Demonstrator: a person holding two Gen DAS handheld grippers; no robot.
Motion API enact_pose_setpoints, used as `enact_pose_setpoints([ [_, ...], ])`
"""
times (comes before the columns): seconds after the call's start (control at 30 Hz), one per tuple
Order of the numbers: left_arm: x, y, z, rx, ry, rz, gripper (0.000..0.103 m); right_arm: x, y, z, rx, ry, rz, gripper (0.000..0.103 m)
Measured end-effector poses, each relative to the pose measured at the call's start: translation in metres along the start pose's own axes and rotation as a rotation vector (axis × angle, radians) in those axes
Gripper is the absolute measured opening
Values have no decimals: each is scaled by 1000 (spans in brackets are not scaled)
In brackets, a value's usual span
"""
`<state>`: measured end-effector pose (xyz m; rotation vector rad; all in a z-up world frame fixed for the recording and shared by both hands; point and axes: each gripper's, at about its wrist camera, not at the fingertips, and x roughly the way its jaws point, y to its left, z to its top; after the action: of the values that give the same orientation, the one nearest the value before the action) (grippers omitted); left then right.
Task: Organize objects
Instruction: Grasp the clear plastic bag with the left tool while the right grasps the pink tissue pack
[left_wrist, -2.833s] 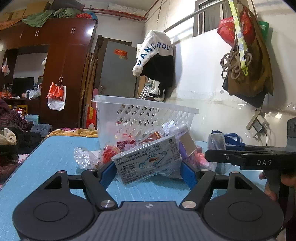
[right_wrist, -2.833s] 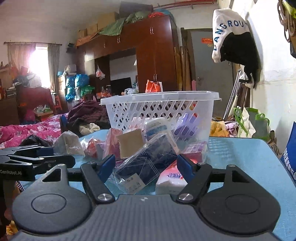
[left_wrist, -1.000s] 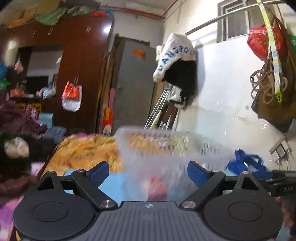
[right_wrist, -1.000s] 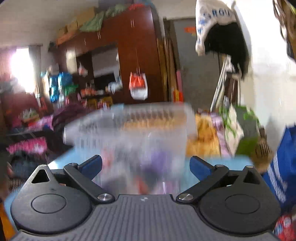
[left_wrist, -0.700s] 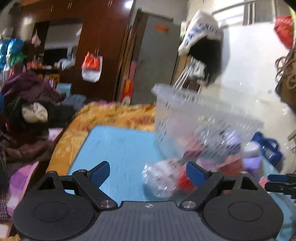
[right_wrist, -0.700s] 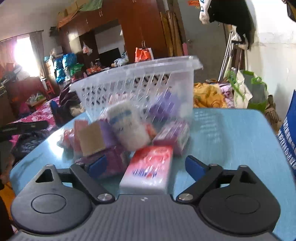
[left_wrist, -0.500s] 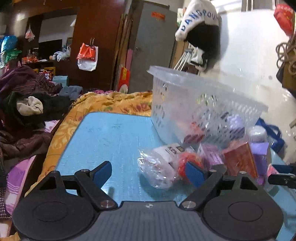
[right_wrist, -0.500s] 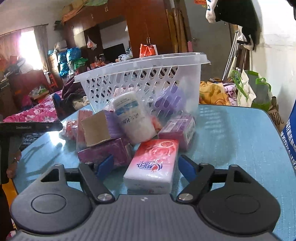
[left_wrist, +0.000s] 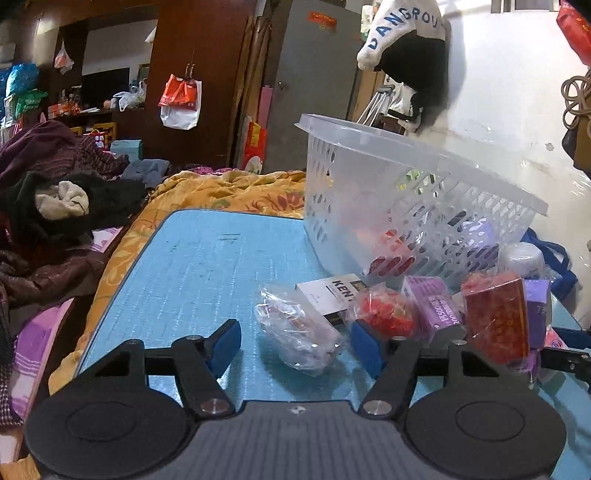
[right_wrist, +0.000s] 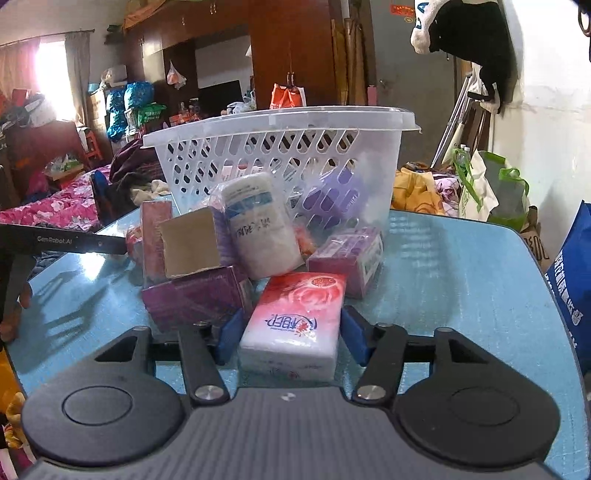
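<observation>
A white slotted basket (left_wrist: 388, 199) stands on the blue table (left_wrist: 207, 266), with packets inside; it also shows in the right wrist view (right_wrist: 280, 147). My left gripper (left_wrist: 295, 341) is open around a clear plastic bag (left_wrist: 299, 332) lying on the table, fingers apart from it. Beside it lie a red-filled bag (left_wrist: 388, 314), a purple box (left_wrist: 432, 306) and a red packet (left_wrist: 496, 314). My right gripper (right_wrist: 288, 338) is open around a red-and-white tissue pack (right_wrist: 295, 321), with small gaps at both fingers.
In the right wrist view a pile lies before the basket: a white roll pack (right_wrist: 258, 229), purple boxes (right_wrist: 195, 295) (right_wrist: 347, 254) and a cardboard piece (right_wrist: 190, 243). The left gripper's body (right_wrist: 62, 240) reaches in from the left. A bed with clothes (left_wrist: 55, 206) lies beyond the table.
Both grippers dropped their earlier packets, swung away and came back down. The left now straddles the clear bag; the right has narrowed around the tissue pack.
</observation>
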<state>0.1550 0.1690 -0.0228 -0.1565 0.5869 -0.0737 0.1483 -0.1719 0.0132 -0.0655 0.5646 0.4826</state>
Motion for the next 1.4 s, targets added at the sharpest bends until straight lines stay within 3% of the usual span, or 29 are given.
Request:
enact_pose_setpoints([
  [0.13,4,-6,2,31,22,12,68,0,-1,-1,4,-2,2,60],
  [0.17,4,-6,1,33,21,9,58,-1,-1,0,7,-7,3,59],
  [0.2,3,-6,1,33,17,5,57,-2,-2,-1,16,-16,7,59],
  [0.57,-21,-3,-9,51,-119,-116,56,-23,-7,-8,58,-178,11,54],
  [0.7,-25,-2,-10,36,-154,-113,56,-31,-6,-11,54,-253,-14,53],
  [0.83,-28,-6,-10,54,-182,-109,56,-30,-6,-10,54,-262,-21,52],
  [0.87,-29,-6,-11,55,-190,-111,56,-30,-7,-10,57,-265,-20,45],
  [0.9,-30,-5,-10,58,-200,-116,56,-30,-8,-10,59,-268,-15,27],
  [1.07,-32,-7,-11,76,-219,-125,56,-26,-8,-9,58,-250,-7,27],
  [1.17,-31,-5,-9,66,-209,-131,56,-25,-9,-9,66,-234,-4,35],
  [1.23,-30,-4,-9,66,-203,-135,56,-17,-8,-6,54,-172,10,52],
  [1.4,-28,-5,-10,66,-189,-137,56,-9,-9,-4,53,-85,26,67],
])
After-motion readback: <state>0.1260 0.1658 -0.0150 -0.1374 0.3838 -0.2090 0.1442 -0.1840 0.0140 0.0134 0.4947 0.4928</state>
